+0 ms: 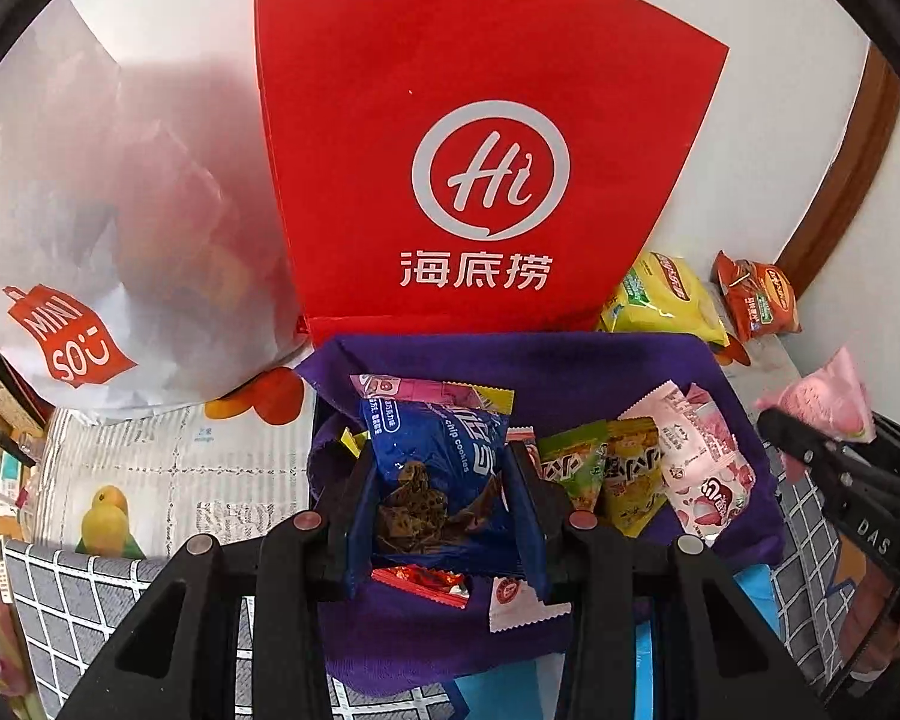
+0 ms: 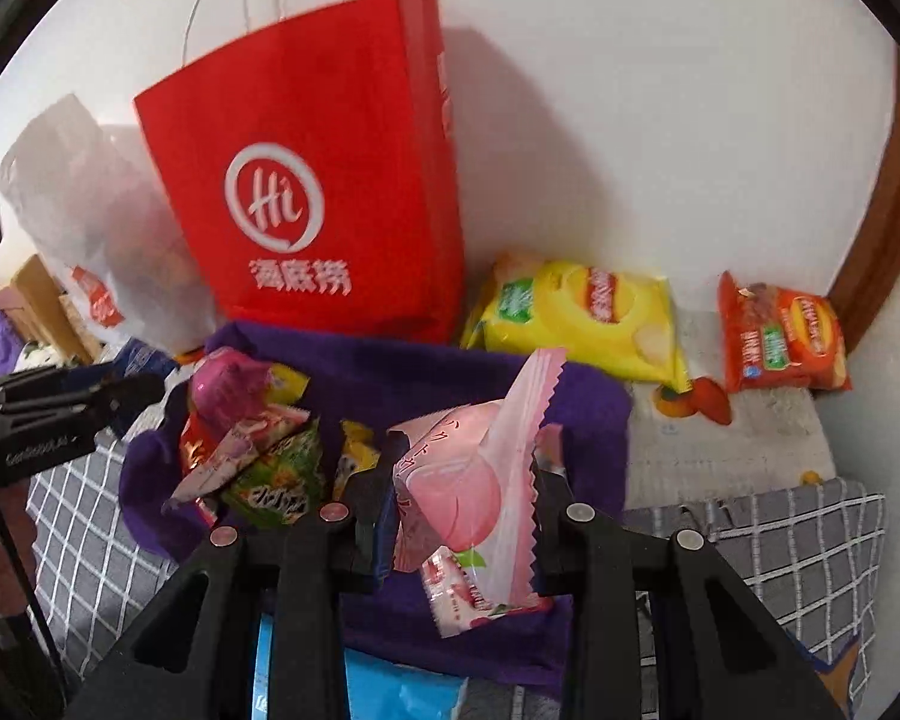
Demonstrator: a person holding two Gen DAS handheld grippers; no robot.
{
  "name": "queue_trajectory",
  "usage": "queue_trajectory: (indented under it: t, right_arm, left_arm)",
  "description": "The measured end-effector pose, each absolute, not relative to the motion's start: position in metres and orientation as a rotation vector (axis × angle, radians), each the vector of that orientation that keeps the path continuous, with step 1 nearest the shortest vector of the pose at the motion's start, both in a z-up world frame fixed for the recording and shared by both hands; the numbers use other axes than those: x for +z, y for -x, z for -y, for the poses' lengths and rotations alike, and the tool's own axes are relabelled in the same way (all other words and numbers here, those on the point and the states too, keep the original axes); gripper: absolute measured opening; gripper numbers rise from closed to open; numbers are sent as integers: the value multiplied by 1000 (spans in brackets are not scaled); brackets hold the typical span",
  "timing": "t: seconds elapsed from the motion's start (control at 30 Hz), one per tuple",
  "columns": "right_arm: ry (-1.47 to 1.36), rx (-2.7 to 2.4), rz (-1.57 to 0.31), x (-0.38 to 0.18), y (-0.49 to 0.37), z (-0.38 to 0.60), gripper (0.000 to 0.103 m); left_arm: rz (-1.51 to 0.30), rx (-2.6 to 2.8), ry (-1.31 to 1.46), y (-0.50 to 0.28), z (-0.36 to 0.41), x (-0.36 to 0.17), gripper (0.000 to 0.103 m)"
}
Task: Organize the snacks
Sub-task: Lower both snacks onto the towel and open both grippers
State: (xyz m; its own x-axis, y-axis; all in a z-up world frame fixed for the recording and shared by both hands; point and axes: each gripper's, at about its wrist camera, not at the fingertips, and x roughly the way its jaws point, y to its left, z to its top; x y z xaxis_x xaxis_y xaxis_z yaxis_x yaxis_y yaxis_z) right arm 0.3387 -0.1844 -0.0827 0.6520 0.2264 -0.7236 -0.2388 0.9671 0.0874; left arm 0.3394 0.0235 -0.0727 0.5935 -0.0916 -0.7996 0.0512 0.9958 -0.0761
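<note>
My left gripper (image 1: 441, 480) is shut on a blue chocolate-chip cookie packet (image 1: 435, 468) and holds it over a purple fabric bin (image 1: 570, 366). Several small snack packets lie in that bin, among them a green one (image 1: 573, 465) and a pink strawberry one (image 1: 702, 468). My right gripper (image 2: 459, 486) is shut on a pink peach snack packet (image 2: 474, 480) above the same purple bin (image 2: 390, 372). That packet (image 1: 822, 408) and the right gripper (image 1: 810, 444) also show at the right edge of the left wrist view.
A red paper bag (image 1: 480, 168) stands behind the bin against the white wall. A white plastic bag (image 1: 120, 228) sits to its left. A yellow chip bag (image 2: 576, 318) and an orange chip bag (image 2: 780, 336) lie at the back right. A grey checked cloth (image 2: 780, 552) covers the surface.
</note>
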Motion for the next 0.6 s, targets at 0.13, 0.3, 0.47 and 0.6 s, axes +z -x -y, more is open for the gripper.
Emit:
queue_trajectory:
  t: [0.13,0.3,0.47,0.6]
  right_arm:
    - [60,308,-833,-88,-335,171,33]
    - [99,357,-866,-98,-334,154,33]
    - [129,346,-911,-109,-338,147,33]
    - [146,341,-934,-115,-339,145,33]
  left_arm:
    - [-948,-91,43,-341,-20,-78,37]
    - [-960,-97,43,-343,-19,-81,38]
    - [-977,-96,42,-345,-18,-86,38]
    - [-988,-108,33,-346,-15,-89,38]
